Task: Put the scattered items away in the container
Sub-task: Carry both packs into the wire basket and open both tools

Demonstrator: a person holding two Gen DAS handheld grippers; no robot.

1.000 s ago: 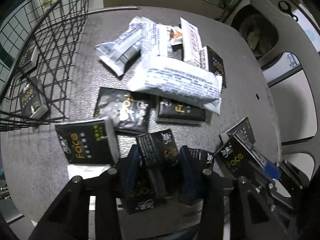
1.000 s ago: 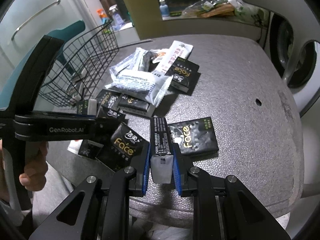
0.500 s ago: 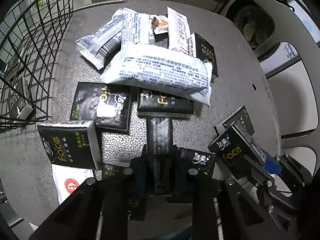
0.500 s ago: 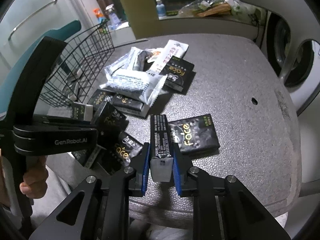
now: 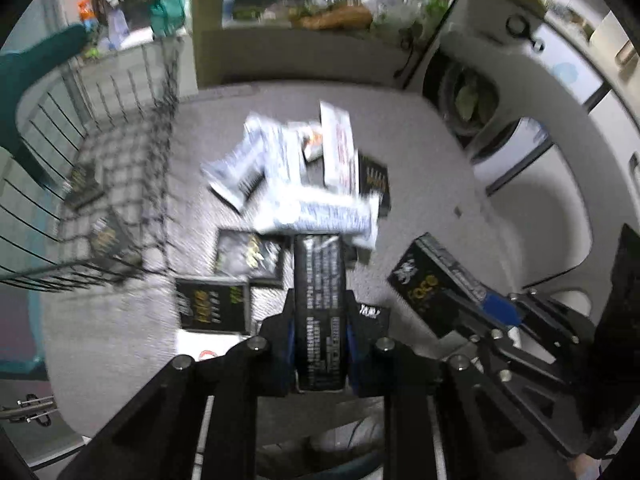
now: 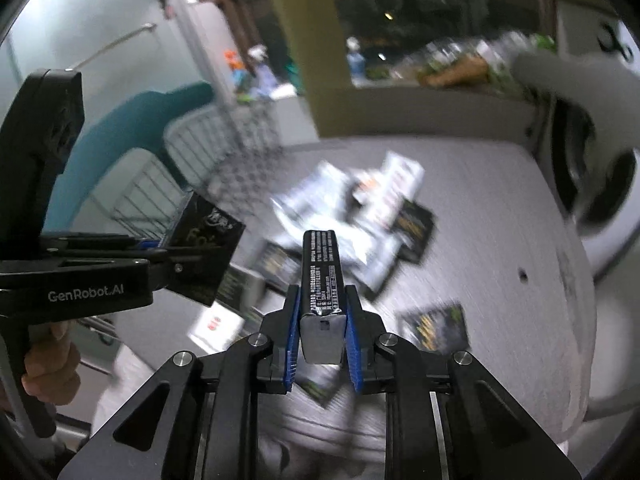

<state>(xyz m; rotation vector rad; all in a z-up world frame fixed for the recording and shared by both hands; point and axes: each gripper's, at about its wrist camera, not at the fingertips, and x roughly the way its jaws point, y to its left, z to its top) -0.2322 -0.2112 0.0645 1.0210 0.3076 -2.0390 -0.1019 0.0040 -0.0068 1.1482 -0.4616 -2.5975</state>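
In the left wrist view my left gripper (image 5: 320, 304) is shut on a black tissue pack (image 5: 318, 264), held edge-on and lifted above the table. In the right wrist view my right gripper (image 6: 322, 300) is shut on another black pack (image 6: 320, 256), also off the table. Each gripper shows in the other's view: the right gripper (image 5: 480, 304) with its "Face" pack (image 5: 428, 280), the left gripper (image 6: 168, 254) with its pack (image 6: 208, 248). The wire basket (image 5: 100, 200) stands at the left with a few black packs inside. White packets (image 5: 304, 184) and more black packs (image 5: 212, 304) lie scattered on the grey table (image 5: 420, 200).
A person's hand (image 6: 48, 364) grips the left tool's handle. A washing machine (image 5: 520, 140) stands beyond the table's right edge, and a teal chair (image 6: 132, 140) behind the basket (image 6: 208, 152). A small white card (image 6: 216, 324) lies near the table's front edge. Both views are motion-blurred.
The left gripper closed on the black pack, then lifted it off the table. The right gripper rose with its pack too. The table and the pile now look farther away.
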